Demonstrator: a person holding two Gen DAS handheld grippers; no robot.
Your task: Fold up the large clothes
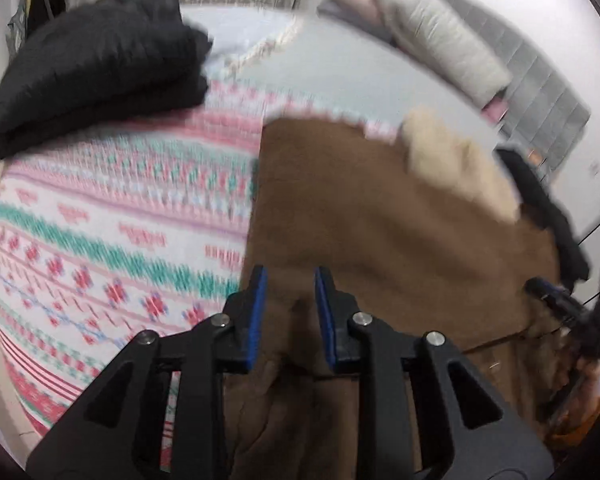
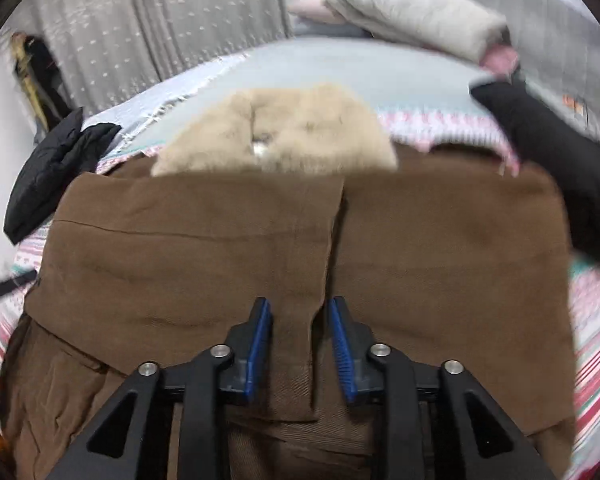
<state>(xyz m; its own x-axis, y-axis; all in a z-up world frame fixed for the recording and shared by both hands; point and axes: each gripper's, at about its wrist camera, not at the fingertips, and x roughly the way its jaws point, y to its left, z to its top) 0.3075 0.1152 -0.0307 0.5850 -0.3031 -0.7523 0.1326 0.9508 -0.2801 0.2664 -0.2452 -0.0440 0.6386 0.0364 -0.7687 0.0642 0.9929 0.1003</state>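
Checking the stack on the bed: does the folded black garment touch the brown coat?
Apart. In the left wrist view, patterned blanket shows between the black garment and the brown coat.

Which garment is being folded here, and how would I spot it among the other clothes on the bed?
Look at the bed's patterned blanket, striped in pink, green and white. On it, nearest both cameras, lies the brown coat, spread flat. Its fluffy cream fur collar sets it apart from the folded black jacket at the blanket's far corner and the pale grey one further back.
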